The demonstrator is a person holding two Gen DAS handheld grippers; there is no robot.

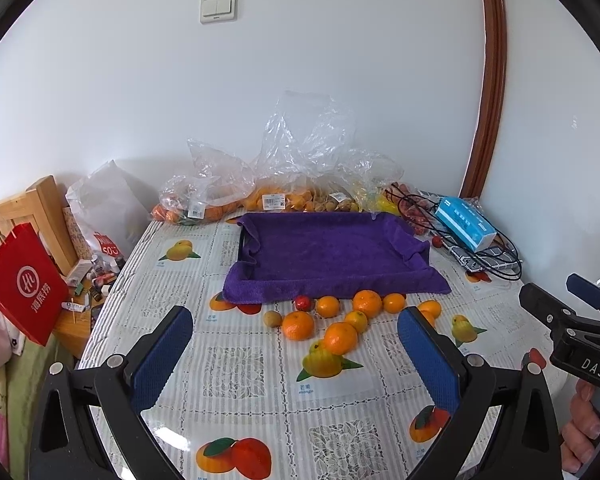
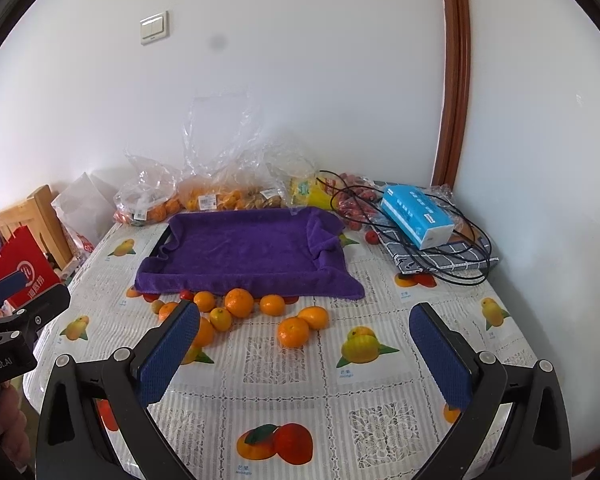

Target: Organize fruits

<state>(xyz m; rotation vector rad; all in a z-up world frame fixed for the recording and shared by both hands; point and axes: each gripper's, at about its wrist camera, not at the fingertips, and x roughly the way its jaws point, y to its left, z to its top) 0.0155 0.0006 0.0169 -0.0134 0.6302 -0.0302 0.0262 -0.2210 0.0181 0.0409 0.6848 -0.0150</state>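
Several loose mandarins [image 1: 340, 337] [image 2: 293, 332] lie on the table in front of a tray lined with a purple towel [image 1: 328, 256] [image 2: 244, 250]. A small red fruit [image 1: 302, 303] and a small brown fruit [image 1: 272, 319] lie with them. My left gripper [image 1: 296, 344] is open and empty, hovering short of the mandarins. My right gripper [image 2: 306, 346] is open and empty, with two mandarins just beyond its fingers. Each gripper shows at the edge of the other's view, the right one [image 1: 572, 320] and the left one [image 2: 16, 300].
Clear plastic bags of fruit [image 1: 260, 196] [image 2: 220, 196] stand along the wall behind the tray. A blue tissue box [image 1: 464, 226] [image 2: 416, 216] sits on black cables and a checked cloth at the back right. A red paper bag [image 1: 24, 284] hangs off the left edge.
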